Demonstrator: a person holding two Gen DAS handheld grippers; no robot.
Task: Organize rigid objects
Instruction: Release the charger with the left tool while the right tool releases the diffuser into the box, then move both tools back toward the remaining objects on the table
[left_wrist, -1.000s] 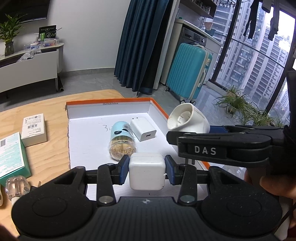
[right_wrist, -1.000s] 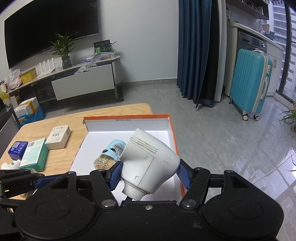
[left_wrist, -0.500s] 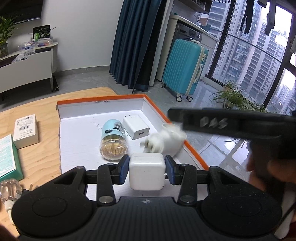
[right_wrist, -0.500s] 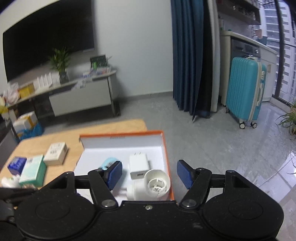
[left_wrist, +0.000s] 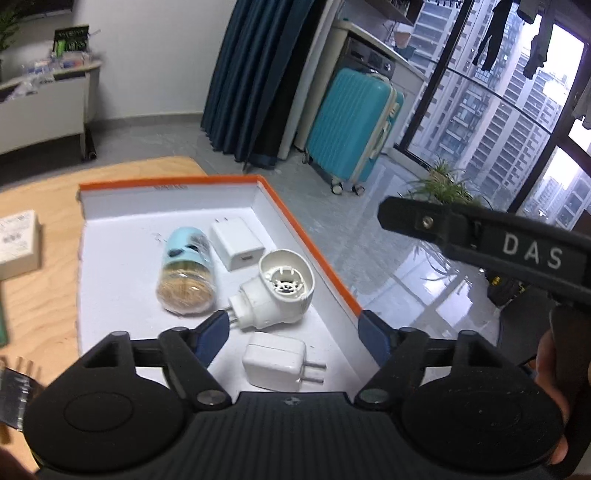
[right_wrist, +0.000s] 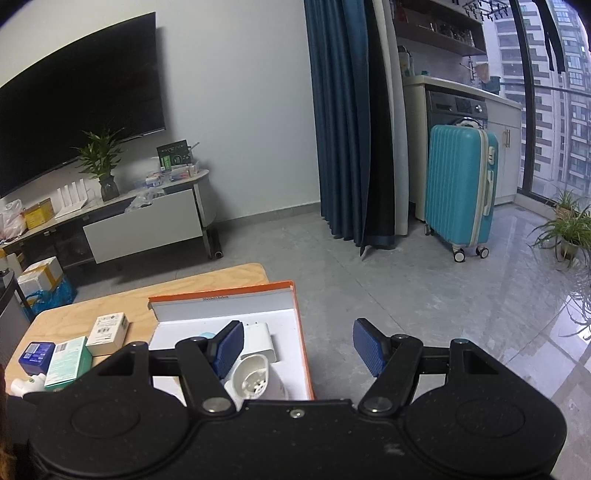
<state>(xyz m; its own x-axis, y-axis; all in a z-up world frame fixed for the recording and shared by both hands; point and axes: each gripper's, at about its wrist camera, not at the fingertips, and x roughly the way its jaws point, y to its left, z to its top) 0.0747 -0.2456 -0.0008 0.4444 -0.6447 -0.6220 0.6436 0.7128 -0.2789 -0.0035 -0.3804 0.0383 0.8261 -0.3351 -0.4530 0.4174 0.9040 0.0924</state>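
Pale wood-grain counter, smooth. Shallow white box, orange rim, on it. Inside: clear cylinder jar with blue cap on its side; rounded white plug-in unit; flat white charger; glossy square adapter nearest. Left hand-held gripper opening, pads clear of adapter. Right hand-held gripper spread apart, empty.

grey tiled floor, white wall. dark tv upper left, blue curtain centre, teal suitcase right, daylight through window.
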